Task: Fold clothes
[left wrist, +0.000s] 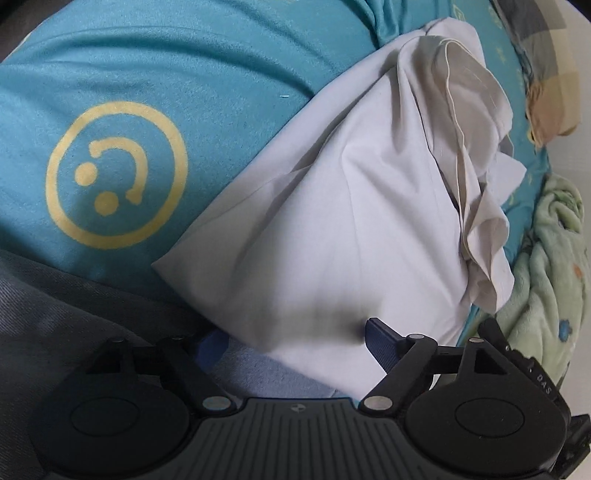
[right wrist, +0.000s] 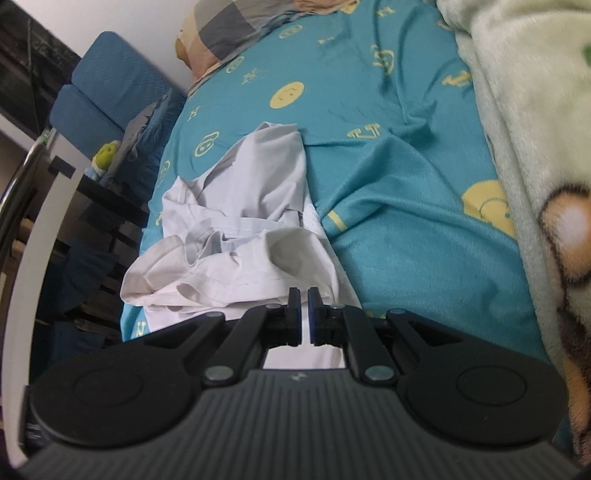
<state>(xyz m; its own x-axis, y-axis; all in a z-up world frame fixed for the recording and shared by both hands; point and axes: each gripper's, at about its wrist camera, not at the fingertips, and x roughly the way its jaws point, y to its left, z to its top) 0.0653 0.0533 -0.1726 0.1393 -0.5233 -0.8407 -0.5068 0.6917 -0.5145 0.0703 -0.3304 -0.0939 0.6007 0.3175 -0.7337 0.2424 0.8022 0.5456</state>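
A white shirt (left wrist: 332,206) lay crumpled on a bed covered by a teal sheet (left wrist: 166,74) printed with yellow smiley faces. In the left wrist view the shirt ran as a broad folded band from the near edge of the bed toward the far side, where its collar end bunched up. The left gripper (left wrist: 295,339) stood with its jaws spread wide. The smooth near corner of the shirt lay between the fingers, bulging over the gap. The right finger (left wrist: 380,339), with its blue pad, touched the cloth's lower edge. The other finger was mostly hidden under the shirt, and the pads did not pinch the cloth.

In the right wrist view the shirt (right wrist: 236,236) lay near the left edge of the bed, ahead of the right gripper (right wrist: 303,314) and spreading to its left. That gripper's jaws stood almost together, with only a thin slit between the pads. White cloth showed just behind and below the fingertips; whether any was caught in the slit could not be told.

A pale green blanket (right wrist: 524,110) lay along the right side of the bed, and a checked pillow (right wrist: 229,33) at the far end.
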